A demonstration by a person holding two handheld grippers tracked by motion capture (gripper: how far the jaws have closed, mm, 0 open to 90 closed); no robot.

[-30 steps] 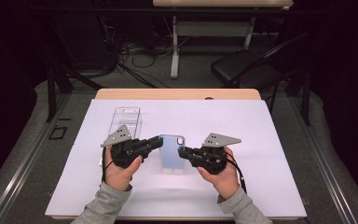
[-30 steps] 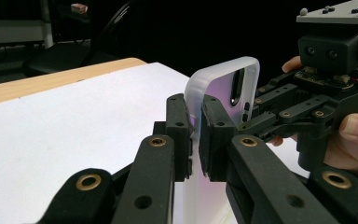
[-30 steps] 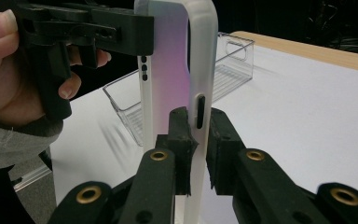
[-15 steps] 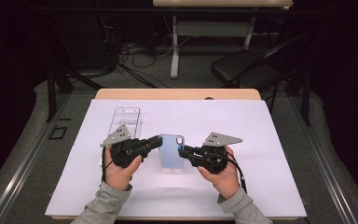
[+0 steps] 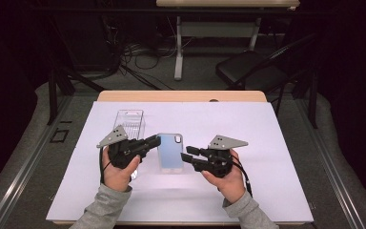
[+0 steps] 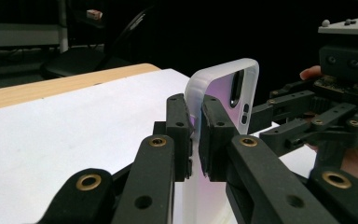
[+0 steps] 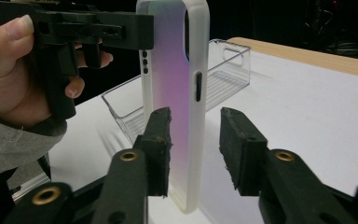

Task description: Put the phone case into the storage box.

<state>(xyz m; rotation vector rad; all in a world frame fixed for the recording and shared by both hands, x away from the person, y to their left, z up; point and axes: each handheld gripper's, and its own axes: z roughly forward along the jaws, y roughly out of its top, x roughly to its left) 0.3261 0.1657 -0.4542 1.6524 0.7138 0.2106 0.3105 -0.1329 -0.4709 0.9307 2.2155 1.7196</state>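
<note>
In the high view the left gripper (image 5: 155,141) sits left of centre, its body covering most of the hand under it. Just above it, upper left of the sheet, a clear plastic tray (image 5: 129,122) is partly hidden by the gripper's grey plate. The phone case (image 5: 170,150), pale blue and translucent, is at the middle of the frame on the white sheet (image 5: 276,143) that covers the desk (image 5: 181,96).

In the left gripper view the case's lower end is cut off by the bottom edge. The left gripper's jaws are clenched on the case's frosted edge, one pad on each face. The right gripper (image 6: 279,122) shows in the right of that frame, close beside the case.

In the right gripper view the case stands upright at centre frame, its top cut off. It lies between that gripper's jaws, against the left pad, with a clear gap to the right pad; these jaws have just been opening and are released.

No brand, label or writing can be read on anything.
</note>
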